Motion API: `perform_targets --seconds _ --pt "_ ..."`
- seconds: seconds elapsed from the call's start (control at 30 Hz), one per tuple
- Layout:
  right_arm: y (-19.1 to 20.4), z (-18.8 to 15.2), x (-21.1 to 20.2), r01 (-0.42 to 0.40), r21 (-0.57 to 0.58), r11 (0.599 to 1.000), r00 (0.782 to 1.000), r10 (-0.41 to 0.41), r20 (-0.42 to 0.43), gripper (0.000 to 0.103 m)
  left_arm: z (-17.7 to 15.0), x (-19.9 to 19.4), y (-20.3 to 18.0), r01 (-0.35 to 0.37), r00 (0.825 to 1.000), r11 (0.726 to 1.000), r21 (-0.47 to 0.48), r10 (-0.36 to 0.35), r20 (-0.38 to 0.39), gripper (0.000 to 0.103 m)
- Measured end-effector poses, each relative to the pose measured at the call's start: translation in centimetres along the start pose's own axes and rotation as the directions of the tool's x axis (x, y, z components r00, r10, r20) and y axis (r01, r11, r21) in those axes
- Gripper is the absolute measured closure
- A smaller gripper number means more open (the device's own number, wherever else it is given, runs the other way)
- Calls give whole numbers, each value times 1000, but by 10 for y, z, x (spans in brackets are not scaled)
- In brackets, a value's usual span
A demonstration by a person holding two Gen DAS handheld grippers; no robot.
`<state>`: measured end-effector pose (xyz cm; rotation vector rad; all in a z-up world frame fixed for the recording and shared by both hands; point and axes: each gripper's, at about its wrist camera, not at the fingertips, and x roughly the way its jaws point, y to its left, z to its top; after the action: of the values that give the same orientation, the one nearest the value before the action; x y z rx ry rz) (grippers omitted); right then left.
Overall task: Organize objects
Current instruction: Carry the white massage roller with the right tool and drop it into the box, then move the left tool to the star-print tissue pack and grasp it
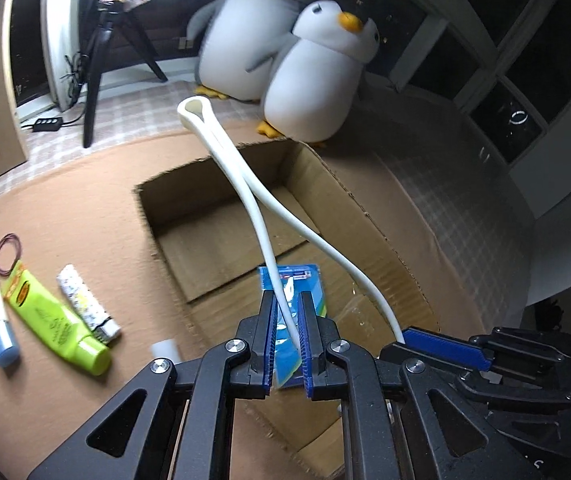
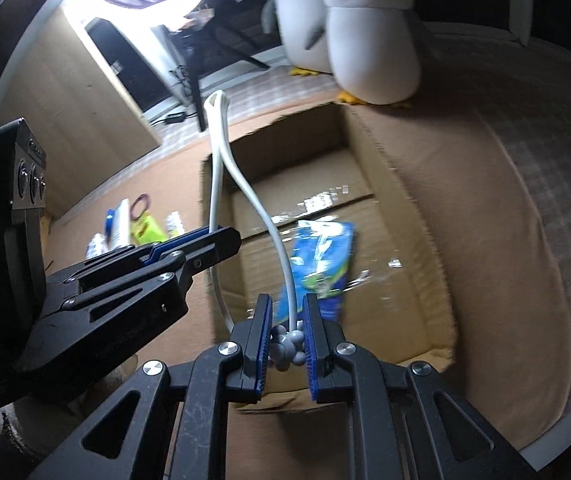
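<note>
A: From the left wrist view, the left gripper (image 1: 288, 334) has its blue pads pinched on one end of the long white flexible looped strap (image 1: 259, 216), which arches up ahead of the jaws to a fold. The open brown cardboard box (image 1: 369, 216) lies straight ahead and below, a blue plastic packet (image 1: 309, 280) on its floor just past the fingertips. The tubes, including the lime-green squeeze tube (image 1: 55, 320), lie off to this gripper's left on the tan mat (image 1: 65, 200).

B: And the right wrist view?

A: The right gripper (image 2: 288, 334) is clamped on the strap's other end, at a grey knobbly piece (image 2: 285, 346); the left one sits just to its left. I'd keep both grips firm, bring the hands together over the box, lower the fold inside first, then release so nothing catches the rim.
</note>
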<state>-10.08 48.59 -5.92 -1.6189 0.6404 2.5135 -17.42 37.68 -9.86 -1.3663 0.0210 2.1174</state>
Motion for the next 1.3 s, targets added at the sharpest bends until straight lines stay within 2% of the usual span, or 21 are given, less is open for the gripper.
perform_targets --seconds 0.1,0.13,0.17,0.23,0.27,0.3,0.57,0.8,1.0,1.2,1.3 --pt "-8 1 0 17 3 1000 1000 -17 6 88 2 9 -7 -4 1000 1000 14 5 -30 84" --pt "-10 2 1 27 4 1000 1000 -27 8 85 2 10 -7 -14 999 1000 15 15 -34 67" --pt "-11 3 1 40 4 999 999 -40 7 71 2 9 -6 -31 999 999 13 31 -29 53" --pt "-15 2 -1 77 7 997 997 -77 25 56 3 5 -1 -60 998 998 -1 60 -7 42" --pt "-16 2 -2 82 7 997 996 -82 31 48 3 2 3 -59 998 998 -7 59 -4 42" --pt "-17 1 -2 86 6 996 996 -86 34 46 3 0 5 -67 998 998 -6 67 -2 42" --pt "-16 -7 -1 92 27 995 995 -92 27 46 -9 -28 30 -121 992 993 -16 121 44 42" --pt "7 -18 -5 53 15 999 996 -53 70 46 -29 -63 72 -166 983 984 -63 171 67 42" --pt "46 -27 -9 19 -37 999 988 -14 152 46 -48 -93 133 -223 970 964 -143 234 61 42" --pt "97 -36 -7 21 -127 992 987 0 164 46 -66 -118 204 -282 953 928 -243 301 44 42" --pt "116 -41 0 -7 -141 990 990 27 138 46 -72 -128 243 -310 943 908 -282 331 30 42"
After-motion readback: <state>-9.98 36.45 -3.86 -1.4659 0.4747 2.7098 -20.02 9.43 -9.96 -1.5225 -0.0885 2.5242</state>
